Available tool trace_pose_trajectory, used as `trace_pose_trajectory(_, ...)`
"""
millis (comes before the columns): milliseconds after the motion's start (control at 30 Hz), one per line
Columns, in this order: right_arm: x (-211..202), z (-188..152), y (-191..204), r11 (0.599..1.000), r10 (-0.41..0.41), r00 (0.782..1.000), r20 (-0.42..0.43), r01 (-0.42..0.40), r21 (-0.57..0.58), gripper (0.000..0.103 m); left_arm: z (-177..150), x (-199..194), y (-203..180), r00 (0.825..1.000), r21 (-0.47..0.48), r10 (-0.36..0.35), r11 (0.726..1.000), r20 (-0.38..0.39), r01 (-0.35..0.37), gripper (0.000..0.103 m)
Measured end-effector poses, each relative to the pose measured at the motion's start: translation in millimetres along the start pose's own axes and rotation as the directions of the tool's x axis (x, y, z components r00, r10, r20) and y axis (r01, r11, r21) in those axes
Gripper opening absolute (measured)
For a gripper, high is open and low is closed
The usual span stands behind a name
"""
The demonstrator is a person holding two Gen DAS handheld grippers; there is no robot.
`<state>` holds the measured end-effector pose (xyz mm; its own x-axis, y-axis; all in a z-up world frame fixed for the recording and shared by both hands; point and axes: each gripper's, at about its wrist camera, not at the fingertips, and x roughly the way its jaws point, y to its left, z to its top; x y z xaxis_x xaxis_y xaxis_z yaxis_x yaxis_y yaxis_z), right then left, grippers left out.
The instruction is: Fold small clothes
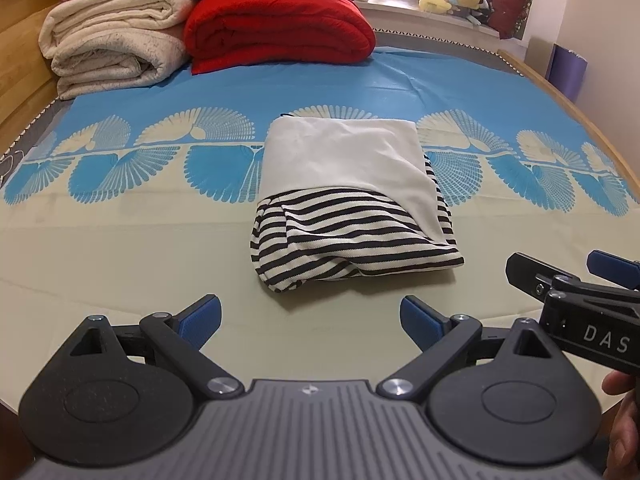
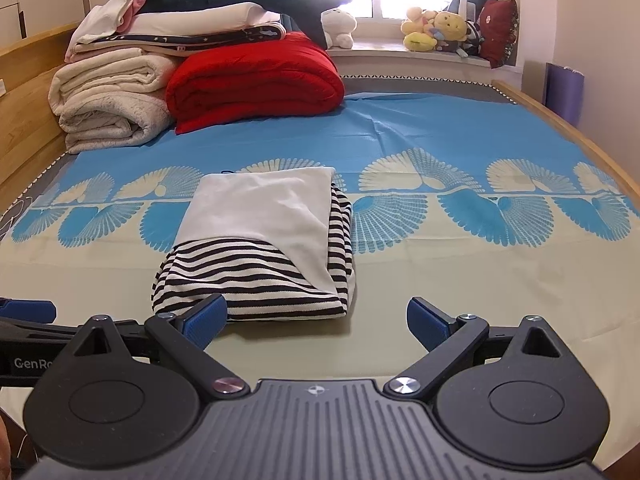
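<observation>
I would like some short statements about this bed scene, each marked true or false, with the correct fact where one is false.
1. Both the left gripper and the right gripper are open and hold nothing. True.
2. The striped garment hangs from one gripper. False: it lies folded on the sheet, and neither gripper holds it.
3. A red blanket lies beside a stack of cream blankets at the far end of the bed. True.
4. The stuffed toys sit on the garment. False: they sit on the windowsill, far behind it.
5. The garment shows a plain white part above black and white stripes. True.
</observation>
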<state>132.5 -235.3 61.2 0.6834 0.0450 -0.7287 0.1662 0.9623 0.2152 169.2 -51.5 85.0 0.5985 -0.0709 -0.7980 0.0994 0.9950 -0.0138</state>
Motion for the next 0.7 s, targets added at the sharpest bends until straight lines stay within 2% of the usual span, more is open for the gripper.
trace_pose_trajectory(700, 0.7, 0.5, 0.1, 1.0, 0.001, 1.0, -0.002, -0.001, 0.001, 0.097, 0.9, 1.1, 2.2, 1.0, -0.008, 0.003, 1.0, -0.006, -0.003, 0.098)
